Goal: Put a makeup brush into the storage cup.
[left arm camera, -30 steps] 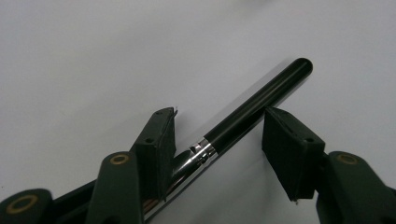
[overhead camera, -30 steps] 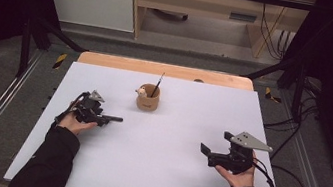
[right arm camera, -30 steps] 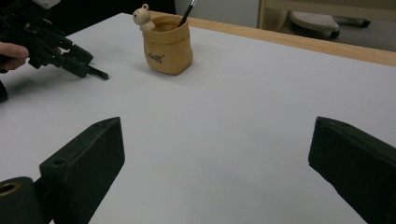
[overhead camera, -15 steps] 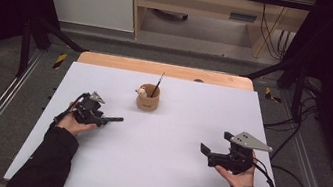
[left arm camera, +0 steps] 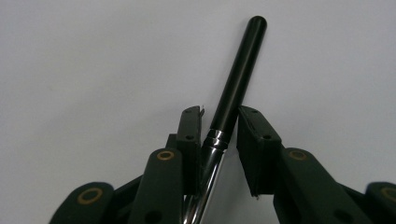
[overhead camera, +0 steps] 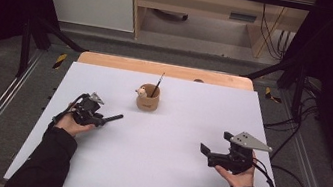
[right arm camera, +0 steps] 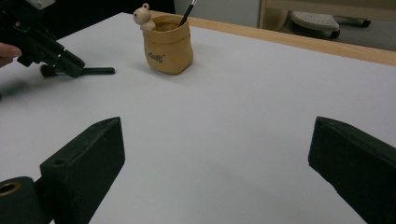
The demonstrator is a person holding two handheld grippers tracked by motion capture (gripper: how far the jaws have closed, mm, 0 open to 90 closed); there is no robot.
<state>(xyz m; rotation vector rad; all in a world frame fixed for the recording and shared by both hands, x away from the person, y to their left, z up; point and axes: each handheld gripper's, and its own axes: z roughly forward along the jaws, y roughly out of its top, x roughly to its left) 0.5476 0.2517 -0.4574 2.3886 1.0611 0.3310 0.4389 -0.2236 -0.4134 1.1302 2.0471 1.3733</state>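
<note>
From above we see the left gripper [overhead camera: 100, 118] low on the white bench [overhead camera: 167, 174]. Its own view shows its fingers [left arm camera: 189, 135] clasping a black pen [left arm camera: 236, 88] (chrome band at the grip). The right gripper [overhead camera: 206, 153] gapes empty, facing the tan pen pouch [right arm camera: 168, 44].

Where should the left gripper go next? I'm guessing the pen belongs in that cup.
Probably lift and carry the pen toward the cup. The left gripper has the pen between its jaws, low over the table, and the cup stands ahead to its right with one pen in it and room left. The right gripper is open and idle.
</note>
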